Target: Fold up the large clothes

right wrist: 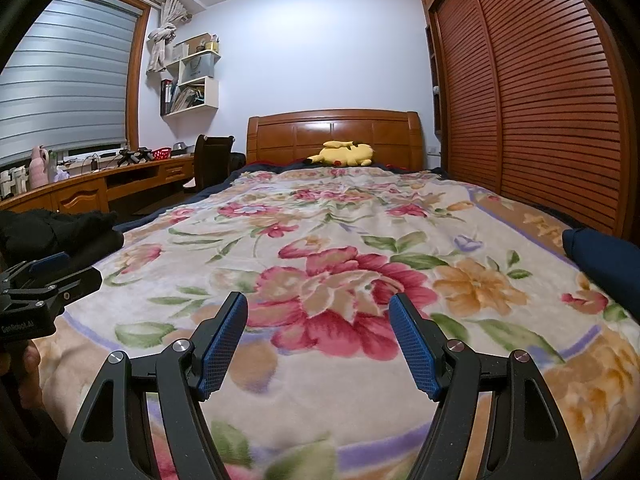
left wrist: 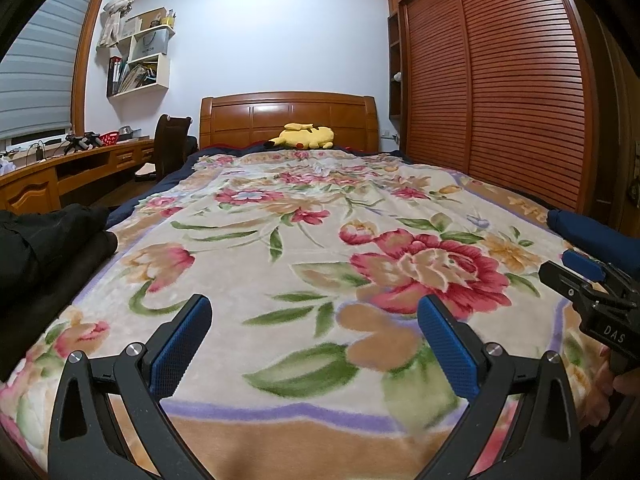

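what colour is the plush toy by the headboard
Yellow, with a small red spot and dark tips. The plush toy shows best in the right wrist view.

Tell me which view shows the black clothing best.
The left wrist view: the black clothing fills the bed's left edge, folds visible. The right wrist view shows a smaller, darker part behind the left gripper.
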### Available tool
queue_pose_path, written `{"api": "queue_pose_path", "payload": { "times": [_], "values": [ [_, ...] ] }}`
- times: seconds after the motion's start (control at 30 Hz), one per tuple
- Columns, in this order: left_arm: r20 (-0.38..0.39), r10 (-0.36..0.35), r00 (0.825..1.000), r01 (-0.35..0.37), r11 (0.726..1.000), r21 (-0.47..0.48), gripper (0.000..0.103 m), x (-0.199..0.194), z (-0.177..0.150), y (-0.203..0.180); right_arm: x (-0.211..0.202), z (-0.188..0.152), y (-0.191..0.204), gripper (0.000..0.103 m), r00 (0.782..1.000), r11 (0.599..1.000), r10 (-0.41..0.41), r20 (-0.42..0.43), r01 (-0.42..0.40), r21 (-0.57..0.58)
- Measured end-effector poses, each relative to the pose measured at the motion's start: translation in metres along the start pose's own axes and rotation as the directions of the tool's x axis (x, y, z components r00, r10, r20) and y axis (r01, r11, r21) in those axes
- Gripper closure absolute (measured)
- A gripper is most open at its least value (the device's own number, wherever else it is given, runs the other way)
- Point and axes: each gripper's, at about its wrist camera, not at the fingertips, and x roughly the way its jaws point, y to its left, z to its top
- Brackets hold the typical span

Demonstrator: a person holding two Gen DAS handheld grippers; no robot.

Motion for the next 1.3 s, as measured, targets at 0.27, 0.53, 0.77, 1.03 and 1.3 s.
{"api": "queue_pose_path", "payload": {
  "times": [0.27, 0.53, 0.77, 1.03, 1.3],
  "values": [
    [0.0, 0.001, 1.0, -0.001, 1.0, 0.0, 0.0, 0.0, 0.0, 0.0, 0.0, 0.0, 0.0, 0.028, 1.0, 1.0, -0.001, 0.001, 0.001, 0.002],
    [0.0, 0.0, 1.0, 0.0, 1.0, 0.0, 0.0, 0.0, 0.0, 0.0, 0.0, -0.001, 0.0, 0.028, 1.0, 1.0, 0.0, 0.0, 0.0, 0.002],
    [0.0, 0.001, 1.0, -0.001, 1.0, 0.001, 0.0, 0.0, 0.001, -0.001, 0.0, -0.001, 0.005, 0.028, 1.0, 1.0, -0.007, -0.004, 0.007, 0.007],
    [0.001, 0.0, 1.0, 0.0, 1.0, 0.002, 0.0, 0.0, 0.001, -0.001, -0.001, -0.002, 0.01, 0.028, 1.0, 1.0, -0.01, -0.007, 0.01, 0.01],
    [0.001, 0.001, 1.0, -0.001, 1.0, 0.003, 0.0, -0.001, 0.001, -0.002, -0.001, -0.002, 0.013, 0.028, 1.0, 1.0, -0.012, -0.007, 0.012, 0.012]
  ]
}}
